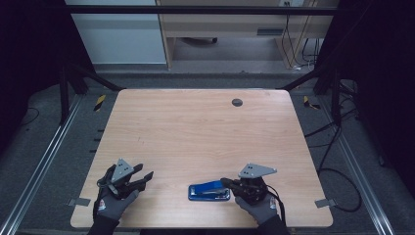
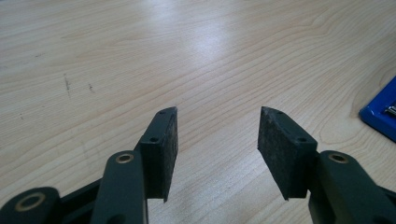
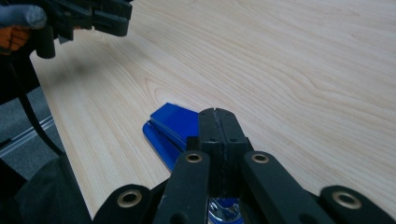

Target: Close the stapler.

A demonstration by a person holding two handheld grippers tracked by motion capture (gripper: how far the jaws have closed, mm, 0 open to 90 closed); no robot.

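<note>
Blue stapler (image 1: 209, 191) lies flat on the wooden bench (image 1: 195, 132), near the front edge, right of centre. Right tongs (image 1: 226, 181) pressed together, nothing pinched; tips sit over the stapler's right end, and from the right gripper view (image 3: 218, 122) contact can't be told. Left tongs (image 1: 143, 175) spread and empty, held near the front-left corner, well apart from the stapler; its blue corner (image 2: 380, 112) shows at the left gripper view's right edge.
</note>
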